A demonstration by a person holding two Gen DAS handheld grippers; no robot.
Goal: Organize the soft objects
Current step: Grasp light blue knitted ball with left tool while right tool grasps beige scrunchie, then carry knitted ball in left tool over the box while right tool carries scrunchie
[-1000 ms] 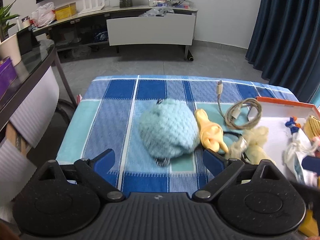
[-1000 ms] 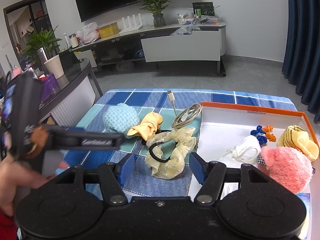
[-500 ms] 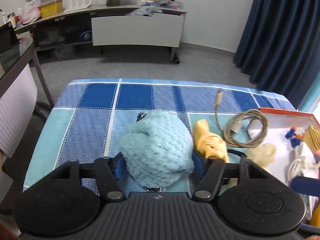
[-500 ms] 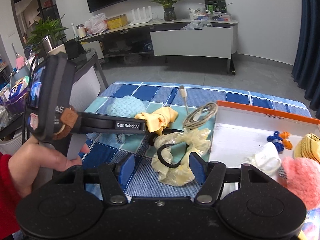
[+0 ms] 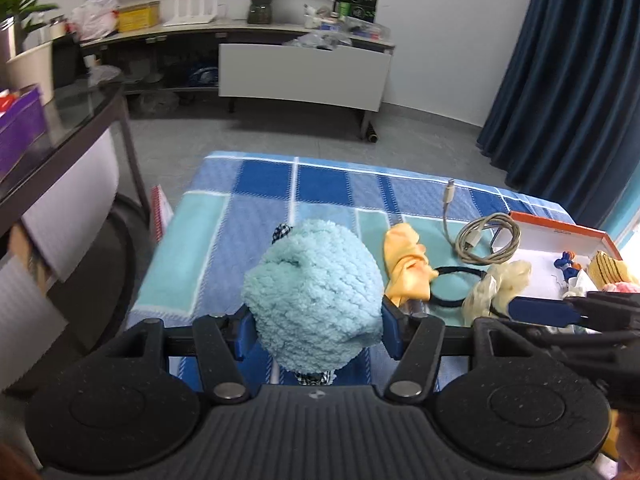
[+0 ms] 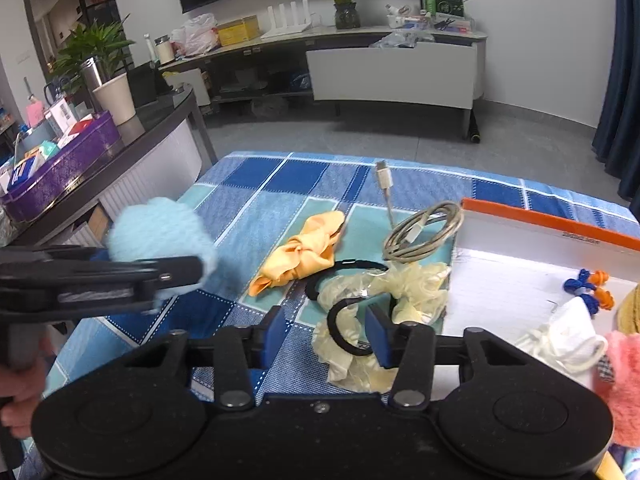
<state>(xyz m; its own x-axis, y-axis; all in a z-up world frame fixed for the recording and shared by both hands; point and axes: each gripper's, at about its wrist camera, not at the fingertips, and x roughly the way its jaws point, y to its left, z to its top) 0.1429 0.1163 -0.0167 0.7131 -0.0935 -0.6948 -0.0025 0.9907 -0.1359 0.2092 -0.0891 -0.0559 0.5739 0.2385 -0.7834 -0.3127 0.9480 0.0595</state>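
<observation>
My left gripper is shut on a fluffy light-blue plush ball, both blue pads pressing into its sides. In the right wrist view the ball hangs above the left side of the checked cloth. My right gripper is low over a cream scrunchie with a black hair band lying in it. Its jaws are closing with part of the scrunchie between them. The left pad still stands apart from the fabric. A yellow-orange bow scrunchie lies on the cloth between ball and cream scrunchie.
A white box with an orange rim at the right holds a pink plush, a white mask and blue-orange earplugs. A coiled grey cable lies beside it. A dark side table stands to the left.
The left jaws went from wide open to shut on the blue ball, which now hangs off the cloth. The right gripper sank over the cream scrunchie and its jaws narrowed.
</observation>
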